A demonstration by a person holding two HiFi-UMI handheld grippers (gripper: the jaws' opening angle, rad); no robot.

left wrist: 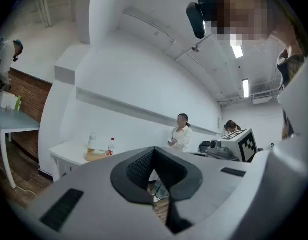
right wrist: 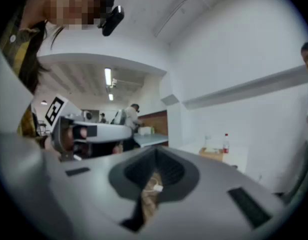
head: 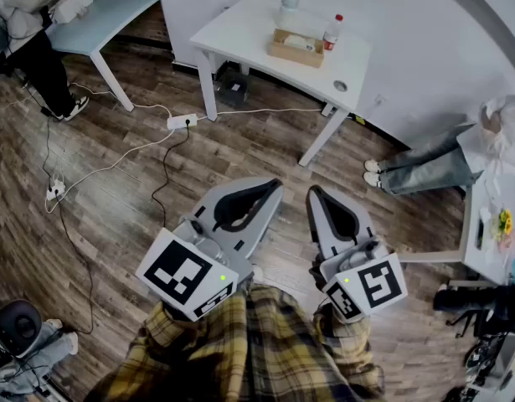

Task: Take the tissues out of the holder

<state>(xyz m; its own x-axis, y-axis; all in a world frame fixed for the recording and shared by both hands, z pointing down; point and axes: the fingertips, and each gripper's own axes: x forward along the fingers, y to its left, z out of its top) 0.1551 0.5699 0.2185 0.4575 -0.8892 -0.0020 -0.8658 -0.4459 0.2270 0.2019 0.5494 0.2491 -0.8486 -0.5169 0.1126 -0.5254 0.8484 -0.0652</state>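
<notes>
A wooden tissue holder [head: 296, 48] with white tissue in it stands on the white table [head: 240, 32] across the room, far from both grippers. It also shows small in the left gripper view as the holder [left wrist: 96, 155] and in the right gripper view as the holder [right wrist: 211, 154]. My left gripper [head: 274, 188] and right gripper [head: 311, 193] hang side by side close to my body, above the wooden floor, pointing toward the table. Both sets of jaws are shut with nothing between them, as seen at the left gripper [left wrist: 154, 149] and the right gripper [right wrist: 156, 150].
A red-capped bottle [head: 332, 32] and a clear jar [head: 288, 7] stand by the holder. A power strip [head: 182, 121] and cables lie on the floor between me and the table. A seated person's legs [head: 424, 166] stretch out at right. A blue table [head: 106, 11] is at the far left.
</notes>
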